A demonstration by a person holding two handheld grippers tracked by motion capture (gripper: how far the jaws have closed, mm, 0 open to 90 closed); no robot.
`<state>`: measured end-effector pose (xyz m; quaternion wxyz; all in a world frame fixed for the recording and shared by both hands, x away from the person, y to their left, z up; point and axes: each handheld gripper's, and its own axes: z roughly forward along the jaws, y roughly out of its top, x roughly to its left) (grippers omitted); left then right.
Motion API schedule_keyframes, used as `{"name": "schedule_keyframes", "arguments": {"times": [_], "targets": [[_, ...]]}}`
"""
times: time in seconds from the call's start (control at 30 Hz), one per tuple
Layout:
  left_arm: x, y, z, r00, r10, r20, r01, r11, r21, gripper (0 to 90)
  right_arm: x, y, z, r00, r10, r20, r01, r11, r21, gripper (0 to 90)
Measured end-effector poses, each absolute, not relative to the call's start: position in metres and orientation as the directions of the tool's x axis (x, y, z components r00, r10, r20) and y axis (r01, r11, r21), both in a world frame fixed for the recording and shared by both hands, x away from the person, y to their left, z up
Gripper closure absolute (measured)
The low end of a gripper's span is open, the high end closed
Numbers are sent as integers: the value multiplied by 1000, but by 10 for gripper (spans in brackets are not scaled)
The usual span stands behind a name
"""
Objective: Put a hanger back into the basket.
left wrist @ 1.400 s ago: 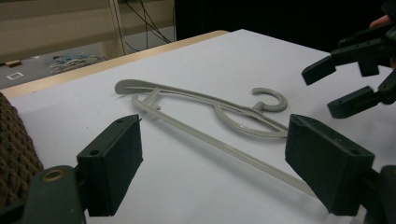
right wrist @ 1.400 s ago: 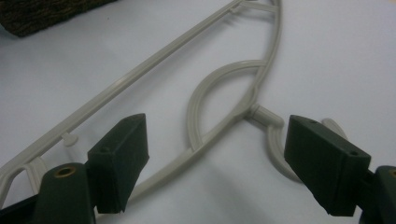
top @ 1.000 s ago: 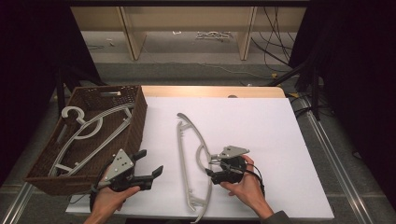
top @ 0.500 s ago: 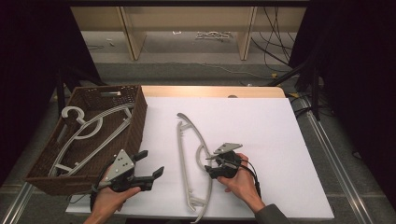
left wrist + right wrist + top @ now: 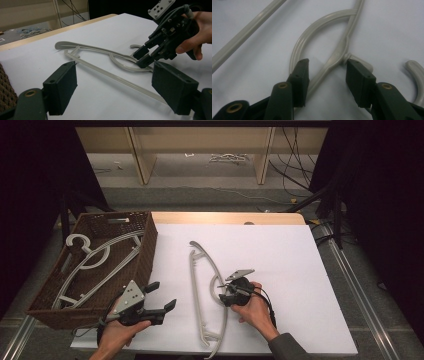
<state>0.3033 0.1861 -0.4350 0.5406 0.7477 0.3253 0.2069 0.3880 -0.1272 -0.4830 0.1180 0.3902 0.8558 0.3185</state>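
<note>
The grey hanger (image 5: 206,295) lay flat on the white tabletop (image 5: 300,270), roughly in the middle, its long bar running from the far side back toward the person's edge. Just left of it sat the brown wicker basket (image 5: 145,250), and in there, another pale hanger (image 5: 95,260) was resting at a slant.

And the right gripper (image 5: 224,296) was right down at the hanger's neck, where the curved arm meets the hook! Its jaws had just been closing, and the right gripper view showed them about half open, one pad on either side of the neck. The right-hand pad looked to be touching, or as near as makes no difference, the small knob at the neck; the left-hand pad stood clear of the plastic with a sliver of tabletop showing between. So it was straddling the neck, with no firm squeeze on it. In the left gripper view, that same gripper (image 5: 147,56) was tipped down over the hook end (image 5: 135,46).

The left gripper (image 5: 159,296) hung low over the tabletop's near edge, just in front of the basket, its jaws spread wide with nothing between them, pointing across toward the hanger.
</note>
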Motion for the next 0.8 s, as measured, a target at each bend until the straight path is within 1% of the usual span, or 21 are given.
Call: {"name": "schedule_keyframes", "arguments": {"times": [0.03, 0.1, 0.13, 0.23, 0.47, 0.53, 0.57, 0.8], "targets": [[304, 186, -435, 703, 710, -36, 261, -212, 942, 203, 389, -127, -481, -675, 736, 53, 600, 505, 620, 543], [304, 186, -435, 704, 709, -37, 265, -214, 940, 203, 388, -125, -479, -659, 750, 59, 624, 502, 599, 543], [304, 186, -435, 705, 708, -37, 264, -214, 940, 203, 390, -125, -479, -670, 741, 41, 610, 518, 600, 542], [304, 185, -436, 707, 706, -33, 265, -221, 939, 206, 391, -123, -476, -667, 744, 46, 631, 531, 566, 543], [305, 186, -436, 709, 705, -31, 264, -224, 938, 209, 396, -118, -472, -644, 763, 63, 677, 529, 512, 557], [304, 185, -436, 703, 710, -44, 277, -215, 937, 211, 397, -116, -470, -635, 769, 70, 692, 527, 493, 562], [305, 185, -436, 708, 706, -31, 267, -227, 937, 212, 398, -116, -470, -637, 767, 68, 695, 535, 481, 562], [305, 185, -437, 708, 706, -30, 269, -229, 936, 215, 405, -115, -469, -628, 772, 95, 718, 529, 452, 579]]}}
